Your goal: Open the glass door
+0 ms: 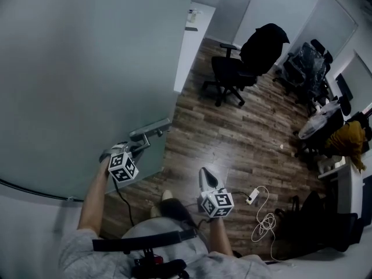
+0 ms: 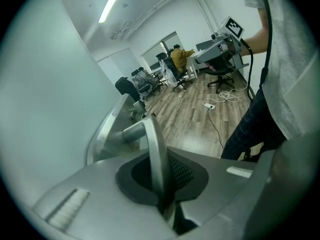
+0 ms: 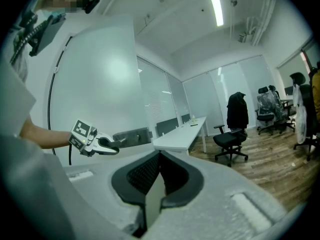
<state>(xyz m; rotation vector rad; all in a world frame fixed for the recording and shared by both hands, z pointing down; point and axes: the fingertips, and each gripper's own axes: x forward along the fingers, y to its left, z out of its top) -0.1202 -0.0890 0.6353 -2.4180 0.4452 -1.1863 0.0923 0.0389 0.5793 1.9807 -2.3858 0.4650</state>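
**A:** Where is the door?

**B:** The frosted glass door [image 1: 87,68] fills the left half of the head view, with its free edge running down towards the middle. The wooden floor [image 1: 232,138] spreads to the right of it.

**A:** And in the room beyond?

**B:** A white desk [image 1: 195,28] stands end-on near the door's far edge, with a black office chair [image 1: 241,63] just beside it. More chairs crowd the far right, but they are too small and dark to sort out.

**A:** What are the grippers doing?

**B:** The left gripper [image 1: 135,148] is clamped on the metal door handle [image 1: 152,130]. Its own view shows the lever [image 2: 152,149] standing edge-on between the dark pads, with both pads pressed against it. The lever is fixed to what seems to be a lock plate on the glass.

**A:** And the right one?

**B:** The right gripper [image 1: 204,174] is held low above the floor, well apart from the door. Its jaws are together with nothing between them. Its view looks across at the left gripper [image 3: 111,146] on the handle [image 3: 131,136].

**A:** Anything smaller?

**B:** A white power strip [image 1: 251,199] lies on the floor near the right gripper, and its loose cable [image 1: 264,222] is coiled beside it.
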